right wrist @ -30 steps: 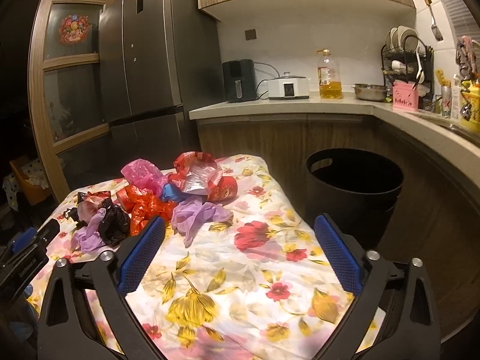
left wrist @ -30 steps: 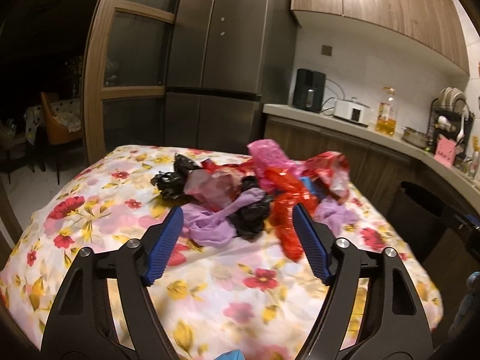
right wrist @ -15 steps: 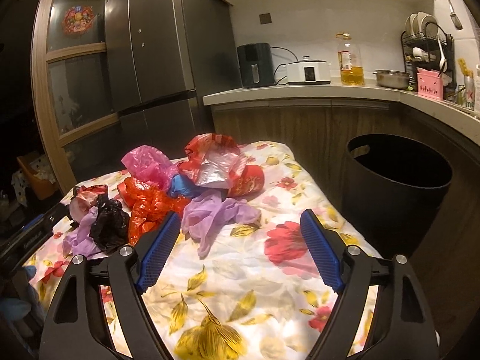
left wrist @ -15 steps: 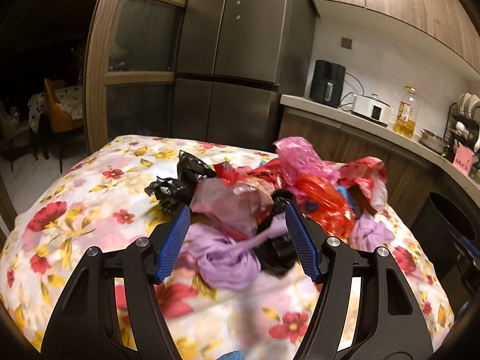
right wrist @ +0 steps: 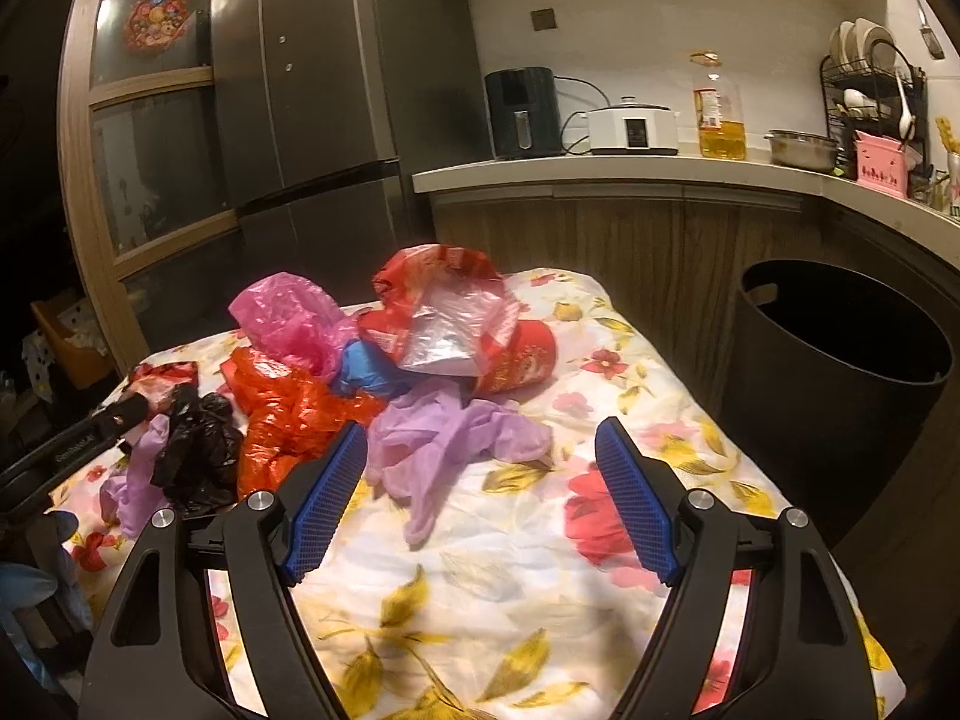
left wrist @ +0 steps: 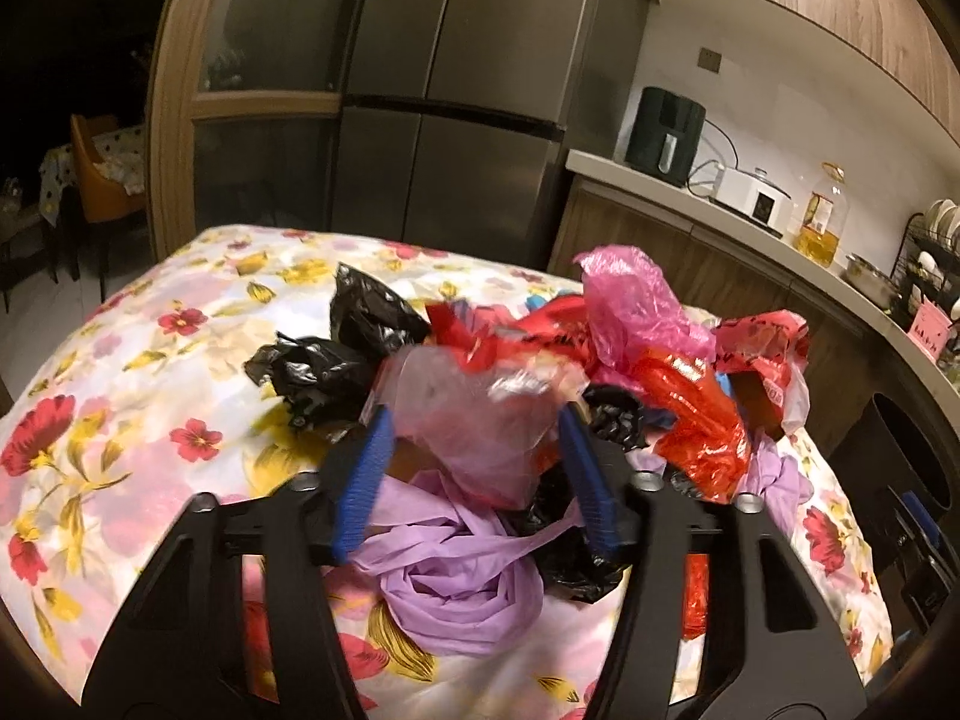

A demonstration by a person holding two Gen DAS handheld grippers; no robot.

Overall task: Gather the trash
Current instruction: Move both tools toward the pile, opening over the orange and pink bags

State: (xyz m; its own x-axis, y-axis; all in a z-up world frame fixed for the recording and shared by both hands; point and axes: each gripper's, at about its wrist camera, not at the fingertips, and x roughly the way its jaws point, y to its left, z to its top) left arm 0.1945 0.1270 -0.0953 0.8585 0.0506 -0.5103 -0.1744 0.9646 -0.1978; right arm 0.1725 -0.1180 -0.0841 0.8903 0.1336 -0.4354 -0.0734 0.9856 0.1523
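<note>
A heap of crumpled plastic bags lies on a table with a flowered cloth [left wrist: 120, 372]. In the left wrist view my left gripper [left wrist: 477, 474] is open, its blue fingers on either side of a translucent pinkish bag [left wrist: 474, 414], above a lilac bag [left wrist: 456, 576] and beside black bags [left wrist: 336, 354]. In the right wrist view my right gripper [right wrist: 480, 498] is open and empty, low over the cloth [right wrist: 480, 600], just short of a lilac bag [right wrist: 456, 438]. Red [right wrist: 288, 420], pink [right wrist: 288, 312] and clear-and-red [right wrist: 450, 324] bags lie beyond it.
A black trash bin [right wrist: 840, 372] stands on the floor right of the table, by the wooden counter [right wrist: 600, 168]. A steel fridge [left wrist: 468, 90] stands behind the table. The left gripper's arm [right wrist: 78, 438] shows at the left edge of the right wrist view.
My left gripper has moved forward into the heap, so its open fingers now flank the translucent bag. My right gripper has moved forward towards the lilac bag. Both stayed open.
</note>
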